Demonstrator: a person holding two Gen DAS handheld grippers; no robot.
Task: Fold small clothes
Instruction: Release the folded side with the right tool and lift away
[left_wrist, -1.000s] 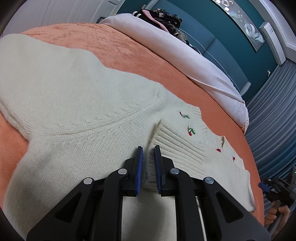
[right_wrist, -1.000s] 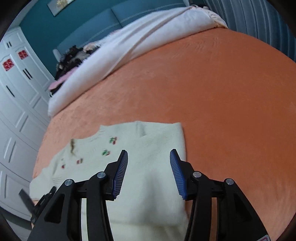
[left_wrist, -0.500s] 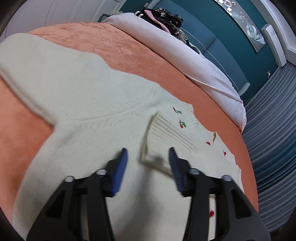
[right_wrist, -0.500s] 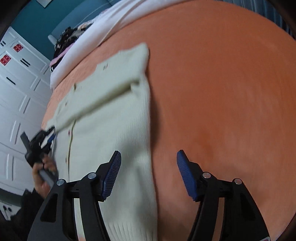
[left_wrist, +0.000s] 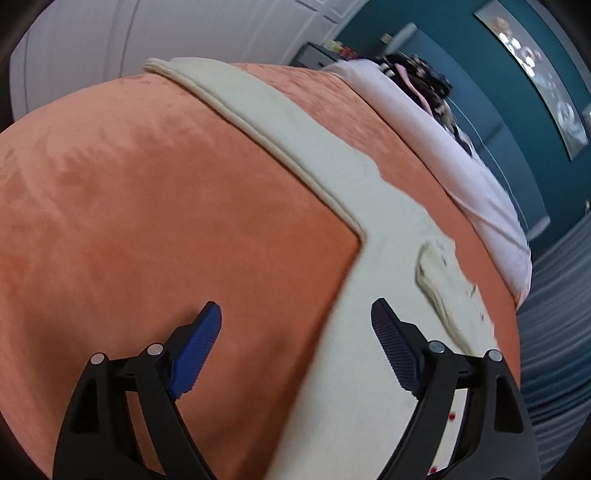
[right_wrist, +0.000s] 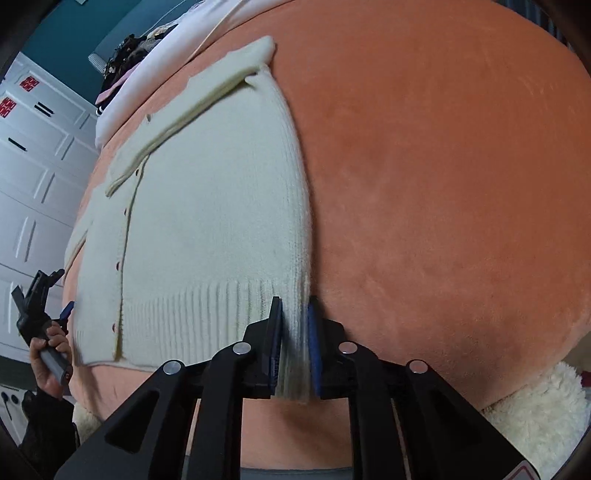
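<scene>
Left wrist view: the left hand-held gripper (left_wrist: 295, 325) hangs released, jaws wide apart, above the orange bed (left_wrist: 147, 221); the cream cardigan (left_wrist: 369, 258) lies flat ahead and to its right, one sleeve (left_wrist: 258, 107) stretched away. Right wrist view: the right hand-held gripper (right_wrist: 294, 336) is clenched on the cardigan's (right_wrist: 207, 206) ribbed hem corner nearest the camera; the garment spreads ahead and leftward, buttons up

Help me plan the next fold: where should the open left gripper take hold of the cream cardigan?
Probably the ribbed hem corner nearest the left gripper, approached from the bed's near edge. The cardigan lies flat on the orange bedspread, and the right gripper already pinches the opposite hem corner, so this mirrors it.
</scene>
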